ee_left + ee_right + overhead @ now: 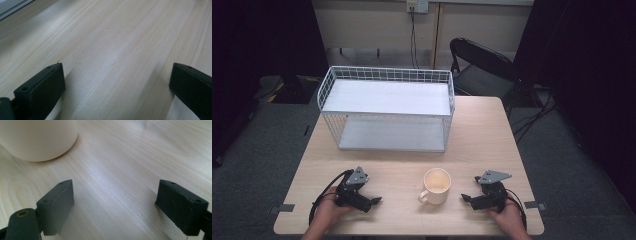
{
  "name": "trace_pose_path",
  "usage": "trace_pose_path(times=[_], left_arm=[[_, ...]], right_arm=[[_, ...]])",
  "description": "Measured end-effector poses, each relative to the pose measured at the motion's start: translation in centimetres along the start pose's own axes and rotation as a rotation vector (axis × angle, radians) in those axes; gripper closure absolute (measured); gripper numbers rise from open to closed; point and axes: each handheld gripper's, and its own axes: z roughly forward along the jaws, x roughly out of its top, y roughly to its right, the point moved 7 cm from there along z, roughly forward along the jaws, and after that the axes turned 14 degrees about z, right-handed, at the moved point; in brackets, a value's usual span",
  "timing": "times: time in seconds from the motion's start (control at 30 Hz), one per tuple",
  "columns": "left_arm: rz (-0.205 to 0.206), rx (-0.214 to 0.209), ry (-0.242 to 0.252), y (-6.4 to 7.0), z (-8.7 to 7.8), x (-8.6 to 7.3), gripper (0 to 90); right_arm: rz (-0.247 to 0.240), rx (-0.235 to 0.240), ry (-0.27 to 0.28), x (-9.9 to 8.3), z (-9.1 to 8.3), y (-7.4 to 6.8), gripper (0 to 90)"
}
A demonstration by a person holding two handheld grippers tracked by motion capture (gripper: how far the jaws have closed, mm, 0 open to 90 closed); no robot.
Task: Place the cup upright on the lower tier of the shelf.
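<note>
From the high view: a cream mug (436, 185) standing upright on the tabletop (482, 135) near its front edge, handle turned toward the left tool (375, 201), the right tool (466, 198) just beside its other flank, neither touching it. Behind, a white wire shelf rack (387, 107), both tiers bare. Judged as the very start of the work: both tools resting low at the front edge, mug not yet grasped; next move probably calls for one tool to close the short gap, square its jaws on the wall or the handle, and clamp before any lift toward the rack. Inside of the mug too pale to tell whether filled or dry. From the left gripper view: left tool (116, 75) with jaws wide apart, bare wood grain between them, a pale strip at the top left corner, perhaps the rack's base, cut off and hard to name. From the right gripper view: right tool (116, 192) likewise spread wide and holding nothing, the mug's rounded base (37, 140) at upper left, near but off the line of the jaws, so a turn toward it seems needed; rim and handle cut off by the frame's edge.
</note>
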Motion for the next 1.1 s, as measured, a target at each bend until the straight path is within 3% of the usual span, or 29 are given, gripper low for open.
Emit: trace_pose_path(times=[0.3, 0.4, 0.6, 0.73, 0.97, 1.1], left_arm=[[-0.002, 0.0, 0.0, 0.0, 0.0, 0.0, 0.0], [-0.001, 0.0, 0.001, 0.0, 0.0, 0.0, 0.0], [-0.003, -0.001, 0.001, 0.0, 0.0, 0.0, 0.0], [-0.002, -0.001, 0.0, 0.0, 0.0, 0.0, 0.0], [-0.002, -0.001, 0.001, 0.0, 0.0, 0.0, 0.0], [-0.002, -0.001, 0.002, 0.0, 0.0, 0.0, 0.0]], right_arm=[[0.012, -0.01, 0.0, 0.0, -0.1, 0.0, 14.2], [0.018, -0.022, -0.029, 0.2, 0.0, -0.1, 15.1], [0.037, 0.013, -0.049, 1.1, -0.1, -0.6, 17.5], [0.043, 0.025, -0.066, 2.1, -0.5, -1.0, 15.5], [0.043, 0.04, -0.049, 4.3, -1.8, -1.6, 16.3], [0.016, 0.033, -0.035, 5.4, -2.6, -1.9, 15.5]])
